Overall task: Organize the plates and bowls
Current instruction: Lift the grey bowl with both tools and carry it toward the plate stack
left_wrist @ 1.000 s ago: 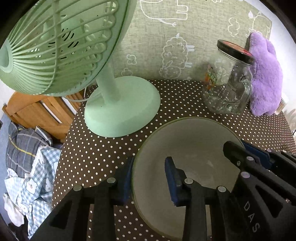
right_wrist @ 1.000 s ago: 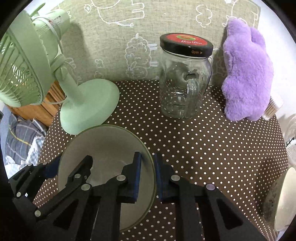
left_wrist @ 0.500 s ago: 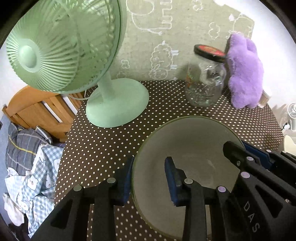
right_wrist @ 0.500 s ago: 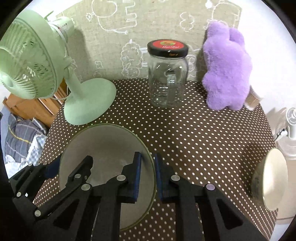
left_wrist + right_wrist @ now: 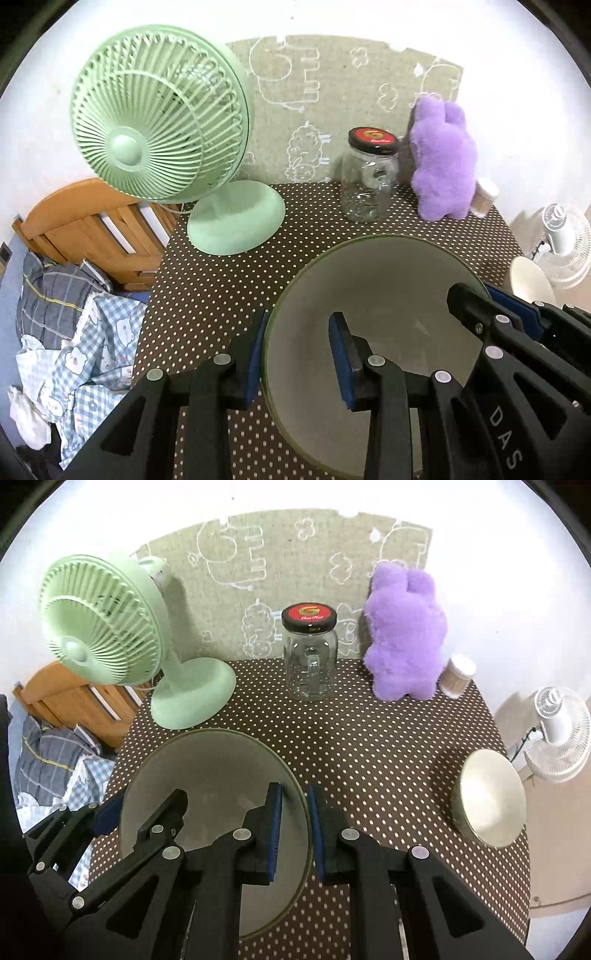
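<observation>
A large pale green bowl (image 5: 388, 295) hangs above the brown dotted table (image 5: 369, 746), gripped by both grippers on opposite sides of its rim. My left gripper (image 5: 297, 343) is shut on the left rim, one pad inside the bowl and one outside. My right gripper (image 5: 295, 805) is shut on the right rim the same way. The bowl (image 5: 207, 771) fills the lower left of the right wrist view, where the left gripper (image 5: 144, 805) also shows. A smaller cream bowl (image 5: 491, 797) sits near the table's right edge.
At the back stand a green desk fan (image 5: 110, 627), a glass jar with a red and black lid (image 5: 310, 657), a purple plush toy (image 5: 402, 635) and a small toothpick tub (image 5: 458, 675). Bedding (image 5: 66, 332) and a wooden frame (image 5: 88, 225) lie left of the table. A white fan (image 5: 557, 723) stands on the right.
Both grippers have risen and drawn back with the bowl held between them. The fan, jar and plush now look smaller and farther, and the cream bowl has come fully into view.
</observation>
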